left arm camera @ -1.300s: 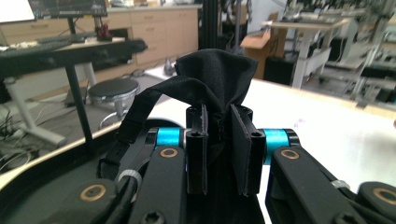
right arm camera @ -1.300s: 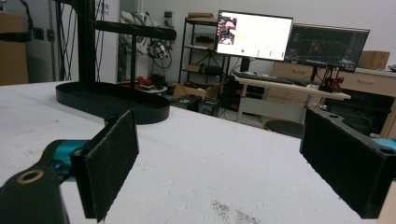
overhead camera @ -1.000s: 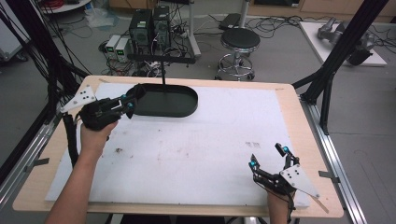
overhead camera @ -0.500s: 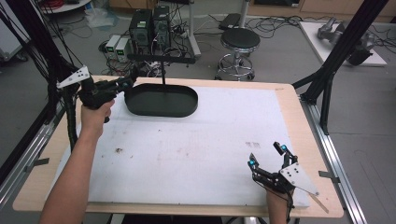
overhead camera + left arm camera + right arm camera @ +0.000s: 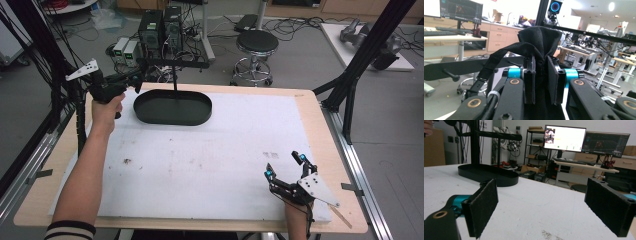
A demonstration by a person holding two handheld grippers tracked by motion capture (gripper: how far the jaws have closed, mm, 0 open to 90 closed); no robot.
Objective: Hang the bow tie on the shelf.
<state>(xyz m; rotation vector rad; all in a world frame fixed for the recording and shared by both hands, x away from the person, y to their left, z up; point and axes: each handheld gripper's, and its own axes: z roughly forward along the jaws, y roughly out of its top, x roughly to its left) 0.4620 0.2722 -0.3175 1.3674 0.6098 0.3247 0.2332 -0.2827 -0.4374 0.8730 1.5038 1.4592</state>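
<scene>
Left gripper [image 5: 131, 80] is up at the desk's [image 5: 210, 160] far-left corner, clamped tight on a bunched black fabric bag [image 5: 537, 40] w/ a strap, prob pinched at the gathered top so it can hang on the black rack [image 5: 172, 64] over the oval tray [image 5: 172, 107]. Bag sits between the pads, lifted off the desk beside the tray. Right gripper [image 5: 285, 165] rests near the front-right edge, jaws wide w/ nothing in them, likely parked out of the way
</scene>
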